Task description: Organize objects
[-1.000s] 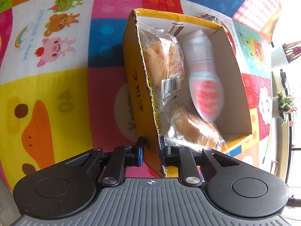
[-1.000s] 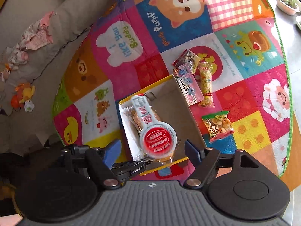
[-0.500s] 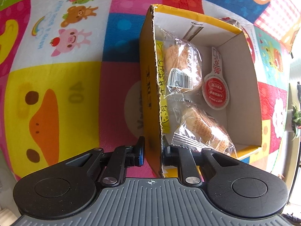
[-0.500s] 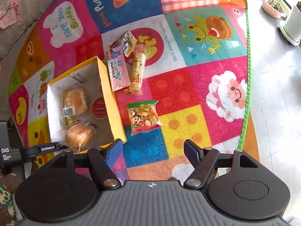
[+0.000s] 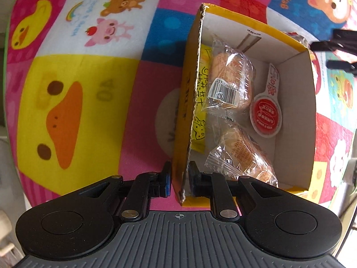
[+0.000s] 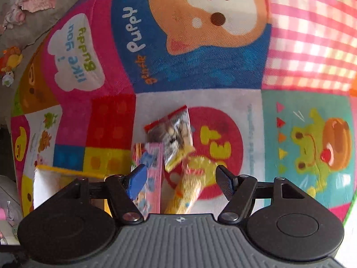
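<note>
— What is crowding the yellow box?
— Two wrapped buns are filling its left half; bare floor is showing at its right wall.
— And outside?
— Three snack packets are lying bunched together; the play mat around them is lying open.

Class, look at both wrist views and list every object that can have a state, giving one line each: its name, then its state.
Yellow box: open-topped, upright, wall pinched by left gripper.
Left gripper: shut on the box wall.
Right gripper: open, empty, above loose snacks.
Two wrapped buns: sealed, lying inside box.
Red-lidded cup: sealed, lying inside box.
Pink packet: sealed, flat on mat.
Yellow stick packet: sealed, on mat.
Silver packet: sealed, on mat.
</note>
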A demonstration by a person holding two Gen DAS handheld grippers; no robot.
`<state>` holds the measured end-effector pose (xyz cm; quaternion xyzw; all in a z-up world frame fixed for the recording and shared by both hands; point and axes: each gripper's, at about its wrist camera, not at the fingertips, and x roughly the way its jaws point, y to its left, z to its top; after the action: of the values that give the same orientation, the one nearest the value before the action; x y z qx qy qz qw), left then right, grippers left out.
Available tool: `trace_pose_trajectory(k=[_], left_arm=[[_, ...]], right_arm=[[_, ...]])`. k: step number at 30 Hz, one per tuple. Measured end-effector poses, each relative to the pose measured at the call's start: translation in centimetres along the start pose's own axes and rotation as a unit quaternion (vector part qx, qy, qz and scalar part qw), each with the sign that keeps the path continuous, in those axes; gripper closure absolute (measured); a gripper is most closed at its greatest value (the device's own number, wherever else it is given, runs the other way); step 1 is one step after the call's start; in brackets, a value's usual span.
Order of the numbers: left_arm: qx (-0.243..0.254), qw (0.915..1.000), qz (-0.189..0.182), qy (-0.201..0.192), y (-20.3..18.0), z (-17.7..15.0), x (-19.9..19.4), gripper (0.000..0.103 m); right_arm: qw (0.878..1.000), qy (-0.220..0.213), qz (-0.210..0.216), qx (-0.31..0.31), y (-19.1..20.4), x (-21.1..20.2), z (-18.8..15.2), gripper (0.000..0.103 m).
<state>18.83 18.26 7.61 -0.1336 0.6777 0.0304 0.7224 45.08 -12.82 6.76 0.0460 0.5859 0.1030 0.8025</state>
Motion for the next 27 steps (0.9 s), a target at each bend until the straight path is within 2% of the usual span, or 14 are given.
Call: trace_pose_trajectory(k=[5, 9, 11, 13, 17, 21, 24, 27], left_arm=[[-0.008, 0.9999, 0.011, -0.002, -0.7, -0.3, -0.3, 0.086], [0.01, 0.9998, 0.016, 0.004, -0.8, -0.4, -0.2, 0.085], [0.02, 0.9996, 0.02, 0.002, -1.0, -0.5, 0.0, 0.085], [0.022, 0.9995, 0.022, 0.002, -1.0, -0.5, 0.1, 0.085], [0.034, 0.9992, 0.021, 0.002, -1.1, -0.5, 0.4, 0.085], [0.053, 0.9984, 0.017, 0.003, -1.3, -0.3, 0.9, 0.085], [0.068, 0.9976, 0.013, 0.0, -1.2, -0.3, 1.2, 0.085], [0.072, 0.9974, 0.0, -0.003, -0.7, -0.4, 1.7, 0.085]], right_arm=[[0.999, 0.033, -0.025, -0.023, 1.8, 5.2, 3.3, 0.034], [0.996, 0.044, -0.044, -0.059, 3.2, 6.6, 3.9, 0.03], [0.992, 0.041, -0.064, -0.096, 4.0, 6.6, 3.4, 0.033], [0.992, 0.038, -0.065, -0.104, 3.9, 6.1, 3.0, 0.043], [0.993, 0.036, -0.084, -0.074, 1.1, 4.5, 1.9, 0.048], [0.995, 0.043, -0.09, -0.008, -3.4, 2.1, -0.3, 0.058], [0.994, 0.049, -0.085, 0.054, -6.4, -0.2, -3.0, 0.066], [0.989, 0.046, -0.077, 0.114, -8.2, -3.6, -6.6, 0.066]])
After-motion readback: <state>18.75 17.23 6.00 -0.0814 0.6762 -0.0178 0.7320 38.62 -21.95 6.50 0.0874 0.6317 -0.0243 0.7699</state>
